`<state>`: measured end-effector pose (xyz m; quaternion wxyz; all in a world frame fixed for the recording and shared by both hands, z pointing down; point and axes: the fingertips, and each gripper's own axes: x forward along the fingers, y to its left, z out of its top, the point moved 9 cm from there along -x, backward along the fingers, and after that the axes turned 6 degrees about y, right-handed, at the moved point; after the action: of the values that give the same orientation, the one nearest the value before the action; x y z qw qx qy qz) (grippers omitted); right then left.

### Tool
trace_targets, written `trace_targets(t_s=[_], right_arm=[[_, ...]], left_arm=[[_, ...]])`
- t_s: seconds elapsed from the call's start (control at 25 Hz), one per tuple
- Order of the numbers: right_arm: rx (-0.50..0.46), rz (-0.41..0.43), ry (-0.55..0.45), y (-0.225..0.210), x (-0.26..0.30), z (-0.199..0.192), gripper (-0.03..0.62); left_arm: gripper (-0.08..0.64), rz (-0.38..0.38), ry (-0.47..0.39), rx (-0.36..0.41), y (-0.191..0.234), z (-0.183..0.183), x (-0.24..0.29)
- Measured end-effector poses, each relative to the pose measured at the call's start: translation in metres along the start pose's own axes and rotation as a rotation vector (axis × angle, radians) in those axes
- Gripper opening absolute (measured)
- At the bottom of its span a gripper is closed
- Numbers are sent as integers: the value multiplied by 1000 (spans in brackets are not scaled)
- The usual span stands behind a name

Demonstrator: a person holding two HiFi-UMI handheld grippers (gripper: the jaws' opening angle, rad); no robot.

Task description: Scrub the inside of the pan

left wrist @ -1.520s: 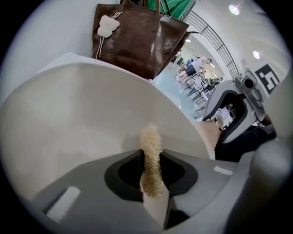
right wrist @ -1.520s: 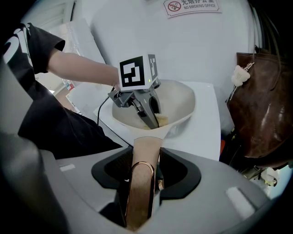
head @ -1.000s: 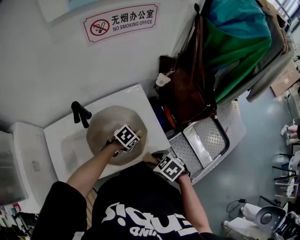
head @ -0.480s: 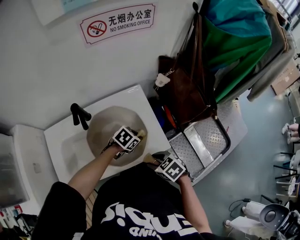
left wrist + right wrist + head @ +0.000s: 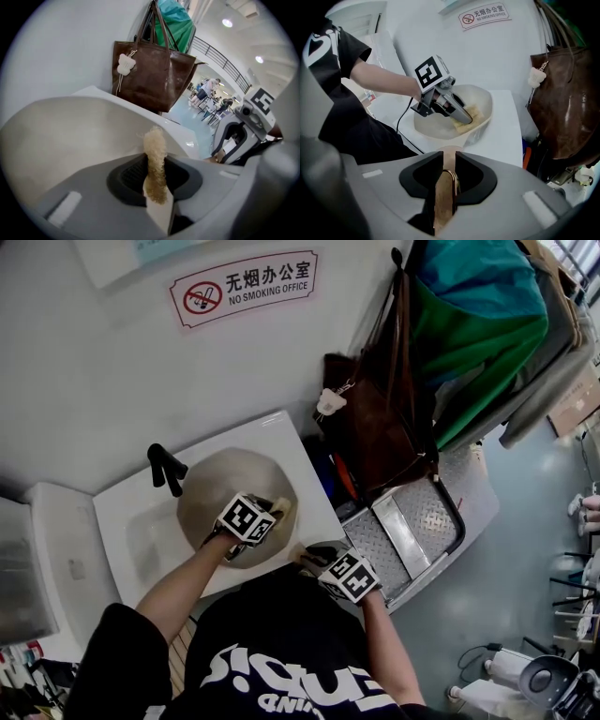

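Observation:
A cream pan point(image 5: 211, 486) sits on a white counter point(image 5: 281, 432). My left gripper point(image 5: 275, 509) reaches into it, shut on a tan fibrous sponge point(image 5: 155, 161) that sticks out past the jaws toward the pan's inner wall point(image 5: 70, 136). In the right gripper view the sponge point(image 5: 471, 114) lies against the pan's point(image 5: 436, 129) inside, by the rim. My right gripper point(image 5: 449, 165) is at the near rim; its jaws have just been closing and now press on the pan's wooden handle point(image 5: 445, 190).
A black tap point(image 5: 165, 468) stands behind the pan. Just right of the counter a brown bag point(image 5: 370, 427) hangs on the wall, with green and teal fabric point(image 5: 478, 324) beside it. A metal step platform point(image 5: 408, 521) stands below on the right.
Both grippers stay almost where they were. The left gripper's marker cube has tipped slightly over the pan, and the right one has edged a little closer to the handle.

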<state>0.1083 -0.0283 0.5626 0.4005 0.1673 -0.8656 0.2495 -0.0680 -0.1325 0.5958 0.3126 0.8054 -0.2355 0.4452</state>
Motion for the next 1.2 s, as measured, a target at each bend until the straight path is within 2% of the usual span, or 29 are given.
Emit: trace_targets(t_s=[0.12, 0.28, 0.36, 0.56, 0.92, 1.04, 1.2], right_arm=[[-8, -3, 3, 0, 4, -4, 83], [-7, -32, -23, -1, 2, -3, 31], [-9, -44, -47, -1, -2, -1, 9], [11, -47, -141, -3, -20, 9, 9], [39, 34, -342, 1, -45, 37, 9], [56, 57, -400, 9, -46, 48, 9], [136, 75, -472, 27, -45, 47, 9]], left_arm=[[71, 5, -7, -22, 1, -6, -2], [69, 10, -35, -45, 2, -12, -5], [70, 12, -60, -56, 0, -13, -9], [69, 36, -153, -102, -7, -16, -28], [69, 190, -350, -186, -38, -28, -97], [69, 252, -420, -202, -53, -45, -124], [69, 300, -514, -257, -78, -81, -148]])
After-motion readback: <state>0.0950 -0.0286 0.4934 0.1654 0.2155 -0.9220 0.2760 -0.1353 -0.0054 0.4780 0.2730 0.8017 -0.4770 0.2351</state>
